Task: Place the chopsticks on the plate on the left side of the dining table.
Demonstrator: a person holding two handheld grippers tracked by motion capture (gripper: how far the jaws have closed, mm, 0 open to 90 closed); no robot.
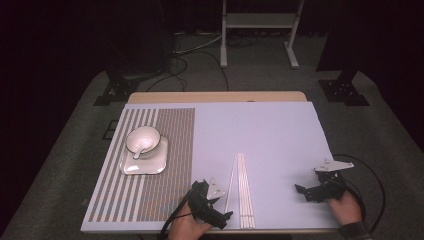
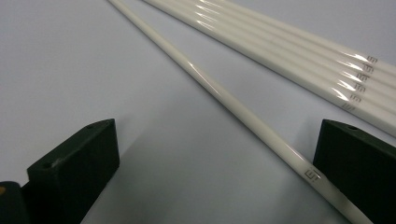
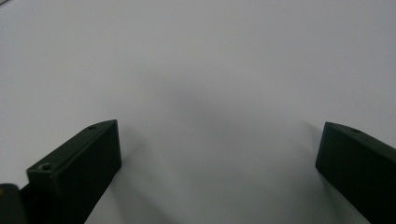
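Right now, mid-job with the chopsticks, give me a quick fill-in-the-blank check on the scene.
1. The jaws of the left gripper stand ____ around a single chopstick.
2. The spoon lies in the ____, which sits on the plate.
3. The plate rests on the ____ mat.
4. The right gripper is open over bare ____.

Missing words: open; bowl; striped; table

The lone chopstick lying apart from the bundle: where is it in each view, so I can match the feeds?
High view: the lone chopstick lies just left of the bundle, right of the left gripper.
Left gripper view: it runs diagonally from top left to bottom right, passing beside the right jaw.
Right gripper view: bare table between open jaws.
Shared landmark: the bundle, on its right.
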